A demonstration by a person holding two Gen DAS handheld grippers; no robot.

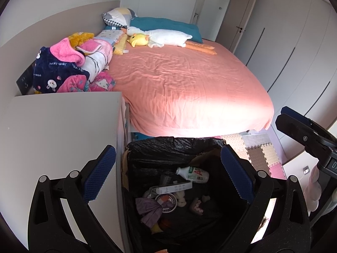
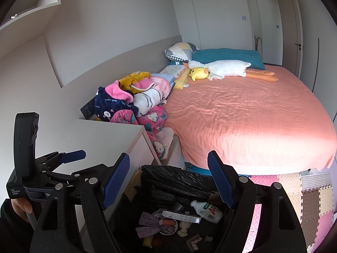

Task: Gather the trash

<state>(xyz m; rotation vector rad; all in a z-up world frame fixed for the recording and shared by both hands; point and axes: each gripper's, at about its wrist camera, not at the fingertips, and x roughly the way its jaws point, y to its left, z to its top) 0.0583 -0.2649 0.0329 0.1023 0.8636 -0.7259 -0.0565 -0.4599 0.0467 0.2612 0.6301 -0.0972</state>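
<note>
A bin lined with a black bag [image 1: 168, 145] [image 2: 174, 175] stands on the floor at the foot of the bedside cabinet. Inside lie a white bottle [image 1: 195, 174] [image 2: 208, 210], a flat white pack [image 1: 174, 187] [image 2: 181, 216], a purple wrapper [image 1: 149, 208] [image 2: 147, 225] and other small scraps. My left gripper [image 1: 168, 172] hangs open above the bin's mouth with nothing between its blue pads. My right gripper [image 2: 168, 180] is open and empty too, over the same bin. One of the left gripper's pads [image 2: 73, 156] shows at the left of the right wrist view.
A bed with a pink sheet [image 1: 189, 80] fills the space behind the bin, with folded blankets [image 1: 73, 67] and plush toys [image 1: 160, 38] on it. A white cabinet [image 1: 63, 126] stands left of the bin. Foam mats [image 1: 265, 158] cover the floor on the right.
</note>
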